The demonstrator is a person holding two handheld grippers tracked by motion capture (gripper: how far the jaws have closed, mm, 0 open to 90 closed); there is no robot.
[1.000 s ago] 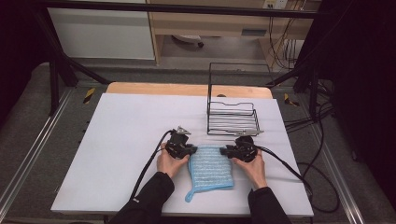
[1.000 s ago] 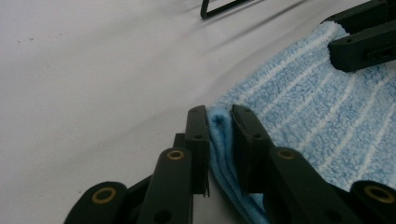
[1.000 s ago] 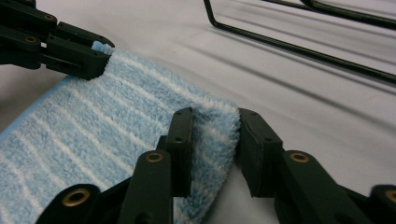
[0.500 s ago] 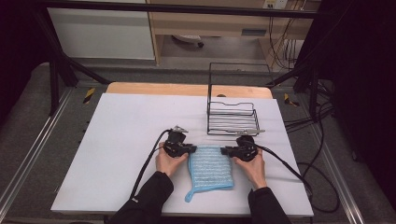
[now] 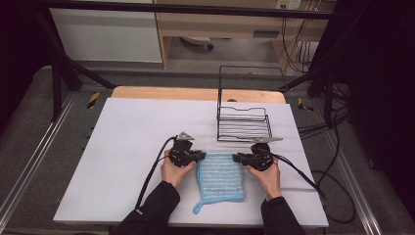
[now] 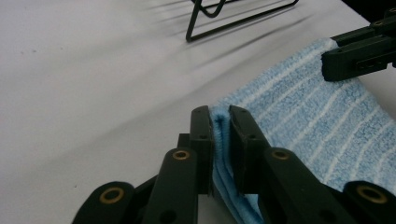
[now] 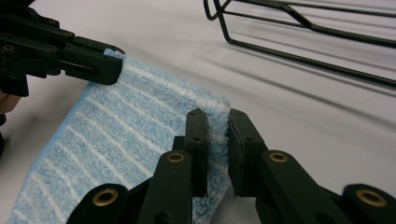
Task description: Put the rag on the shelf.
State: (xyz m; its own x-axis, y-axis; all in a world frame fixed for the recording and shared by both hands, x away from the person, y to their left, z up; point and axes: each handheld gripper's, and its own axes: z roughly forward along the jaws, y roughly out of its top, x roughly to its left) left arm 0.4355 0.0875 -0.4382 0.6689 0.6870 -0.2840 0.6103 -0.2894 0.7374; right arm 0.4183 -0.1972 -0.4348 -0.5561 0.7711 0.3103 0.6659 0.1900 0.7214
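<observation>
I am pinching the blue towel (image 5: 220, 176) at its two upper corners, left gripper (image 6: 219, 135) and right gripper (image 7: 217, 140) clamping cloth; next I judge an even lift.

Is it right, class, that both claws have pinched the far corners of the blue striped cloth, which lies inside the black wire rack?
Not quite. The blue striped cloth lies flat on the white table, in front of the black wire rack, not inside it; the high view shows this. The left claw and right claw do pinch its far corners.
</observation>
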